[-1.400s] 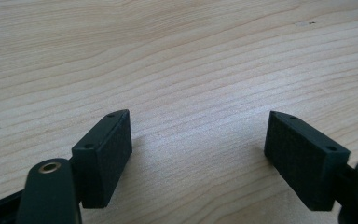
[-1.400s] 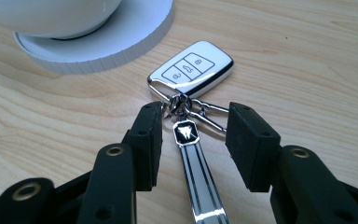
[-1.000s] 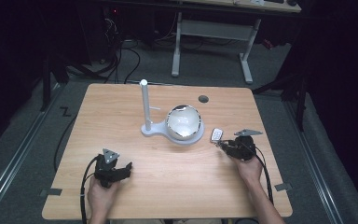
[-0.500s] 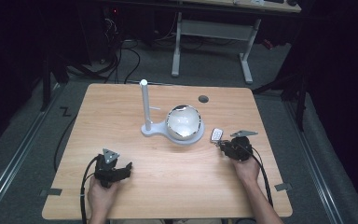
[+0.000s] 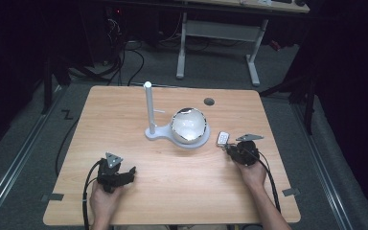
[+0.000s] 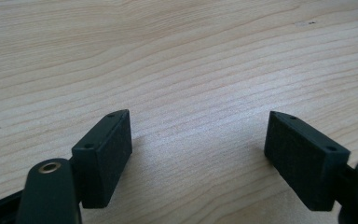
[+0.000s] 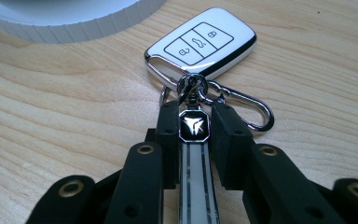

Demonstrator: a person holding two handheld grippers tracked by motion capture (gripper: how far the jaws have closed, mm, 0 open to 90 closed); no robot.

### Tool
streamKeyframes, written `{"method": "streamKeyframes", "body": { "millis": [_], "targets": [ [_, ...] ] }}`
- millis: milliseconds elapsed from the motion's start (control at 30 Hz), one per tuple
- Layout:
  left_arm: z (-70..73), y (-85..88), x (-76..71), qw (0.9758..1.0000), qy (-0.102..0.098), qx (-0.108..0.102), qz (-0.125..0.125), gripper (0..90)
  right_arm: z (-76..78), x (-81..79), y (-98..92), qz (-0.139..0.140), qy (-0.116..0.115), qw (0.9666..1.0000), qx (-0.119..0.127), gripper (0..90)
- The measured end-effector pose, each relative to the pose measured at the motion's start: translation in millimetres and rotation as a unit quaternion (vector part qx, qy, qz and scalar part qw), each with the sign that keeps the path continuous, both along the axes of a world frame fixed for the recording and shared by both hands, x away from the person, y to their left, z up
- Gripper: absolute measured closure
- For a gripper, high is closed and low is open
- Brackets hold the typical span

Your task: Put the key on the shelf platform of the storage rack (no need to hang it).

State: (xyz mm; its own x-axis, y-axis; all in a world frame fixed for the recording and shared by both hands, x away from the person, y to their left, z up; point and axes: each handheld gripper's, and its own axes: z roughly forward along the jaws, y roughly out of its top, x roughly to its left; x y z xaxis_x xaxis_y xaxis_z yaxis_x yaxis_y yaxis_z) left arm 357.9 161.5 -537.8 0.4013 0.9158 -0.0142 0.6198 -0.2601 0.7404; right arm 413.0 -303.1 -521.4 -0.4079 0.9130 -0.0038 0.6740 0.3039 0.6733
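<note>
Near left of the wood table [image 5: 182, 182], the left gripper [image 6: 198, 149] rests w/ jaws wide apart, nothing btwn them. In the middle, a white stand [image 5: 149, 108] w/ a shiny ball [image 5: 189, 125]. At right, the right gripper [image 7: 193, 128] is closed on a key strap [image 7: 194, 154]; its white car key [image 7: 200, 43] lies just beside the stand's base.

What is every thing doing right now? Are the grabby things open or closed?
left hand-held gripper: open, nothing between its jaws, above bare table.
right hand-held gripper: shut on the key strap.
key fob: lying flat on the table, buttons up, linked to the strap by a ring.
carabiner: clipped to the ring, lying flat.
white stand: post upright.
shiny bowl: resting on the stand's base.
</note>
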Motion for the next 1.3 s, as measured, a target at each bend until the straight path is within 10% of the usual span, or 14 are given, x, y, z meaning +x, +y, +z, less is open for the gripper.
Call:
{"method": "streamKeyframes", "body": {
  "millis": [1300],
  "targets": [
    [0.0, 0.1, 0.0, 1.0, 0.0, 0.0, 0.0, 23.2, 68.5, -34.5, -11.7, 0.032, -0.074, 0.9954, 0.052, 74.5]
  ]
}}
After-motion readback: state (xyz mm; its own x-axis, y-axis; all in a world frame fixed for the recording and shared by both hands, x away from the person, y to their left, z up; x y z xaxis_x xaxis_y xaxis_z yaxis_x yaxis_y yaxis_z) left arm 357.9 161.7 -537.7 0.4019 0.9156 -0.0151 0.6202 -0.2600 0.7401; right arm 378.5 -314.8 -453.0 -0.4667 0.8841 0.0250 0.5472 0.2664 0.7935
